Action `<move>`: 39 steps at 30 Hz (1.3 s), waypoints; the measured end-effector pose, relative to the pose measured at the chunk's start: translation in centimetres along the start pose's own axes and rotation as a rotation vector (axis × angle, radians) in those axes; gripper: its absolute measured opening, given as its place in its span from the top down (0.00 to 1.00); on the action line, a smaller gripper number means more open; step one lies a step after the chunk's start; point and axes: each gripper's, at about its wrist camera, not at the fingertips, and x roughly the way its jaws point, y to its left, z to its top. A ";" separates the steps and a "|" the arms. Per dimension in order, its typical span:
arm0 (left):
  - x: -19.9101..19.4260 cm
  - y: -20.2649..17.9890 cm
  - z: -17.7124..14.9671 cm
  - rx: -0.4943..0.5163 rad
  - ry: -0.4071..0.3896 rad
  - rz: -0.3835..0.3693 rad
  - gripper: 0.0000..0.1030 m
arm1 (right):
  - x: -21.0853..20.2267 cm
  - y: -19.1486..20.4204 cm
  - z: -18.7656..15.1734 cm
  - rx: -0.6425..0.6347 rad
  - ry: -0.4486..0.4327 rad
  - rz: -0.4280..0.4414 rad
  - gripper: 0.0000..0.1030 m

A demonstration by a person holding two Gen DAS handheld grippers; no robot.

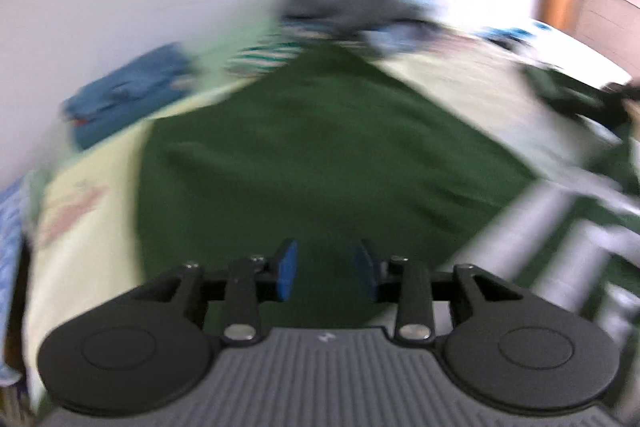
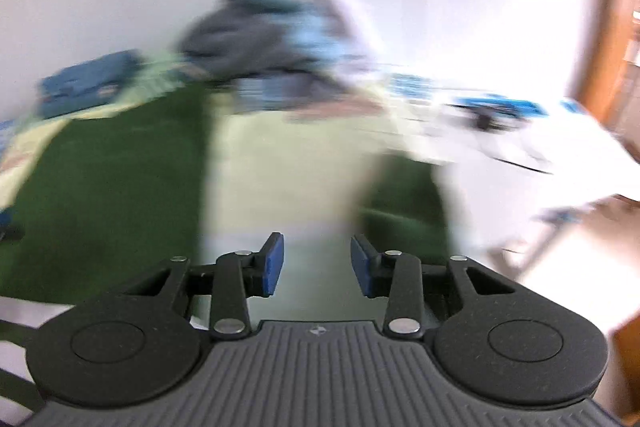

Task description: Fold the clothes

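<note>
Your left gripper (image 1: 326, 269) and right gripper (image 2: 316, 267) both hang with jaws parted and nothing between them, above the dark green cloth garment (image 1: 312, 155) lying spread across the pale yellow bedsheet (image 1: 460, 83). Both views are smeared, so its edges are hard to read. Pinch too soon and you risk catching the sheet with it.
</note>
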 end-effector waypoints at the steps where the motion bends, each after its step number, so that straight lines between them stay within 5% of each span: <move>1: -0.3 -1.9 0.0 0.028 -0.003 -0.025 0.45 | -0.5 -1.5 -0.3 0.020 0.001 -0.027 0.53; 2: -0.6 -3.7 0.0 0.056 -0.007 -0.050 0.35 | -1.1 -3.0 -0.5 0.040 0.003 -0.054 0.52; 4: -0.8 -7.0 0.5 0.078 0.001 -0.090 0.33 | -2.1 -5.9 -1.0 0.080 0.006 -0.109 0.52; 11: -0.5 -14.6 1.1 0.107 0.047 -0.191 0.28 | 3.0 -9.4 0.2 0.213 0.058 0.076 0.51; 12: -0.5 -15.0 0.9 0.106 0.059 -0.184 0.25 | 4.0 -9.5 0.3 0.227 0.077 0.108 0.57; 14: -0.5 -15.5 0.6 0.098 0.076 -0.164 0.23 | 5.1 -9.9 0.2 0.246 0.112 0.116 0.86; 16: -0.6 -15.5 0.3 0.069 0.086 -0.147 0.21 | 4.4 -9.8 0.4 0.230 0.087 0.124 0.91; 22: -1.8 -12.5 0.0 -0.095 0.085 -0.053 0.15 | 0.7 -3.4 1.2 -0.068 -0.014 0.171 0.91; 27: -2.4 -8.9 -0.2 -0.202 0.079 0.052 0.10 | 0.3 4.5 -2.0 -0.286 0.002 0.248 0.90; 29: -2.6 -7.5 -0.4 -0.248 0.082 0.073 0.10 | 0.2 6.8 -3.8 -0.391 0.012 0.265 0.84; 32: -2.7 -6.0 -0.7 -0.317 0.089 0.057 0.10 | -0.4 8.4 -5.4 -0.504 0.019 0.310 0.62; 36: -2.2 -6.0 0.2 -0.327 0.075 -0.028 0.10 | -2.9 4.8 -4.2 -0.414 0.006 0.456 0.62; 39: -0.7 -6.8 1.9 -0.303 0.051 -0.139 0.04 | -3.8 -0.4 -2.6 -0.207 -0.021 0.439 0.61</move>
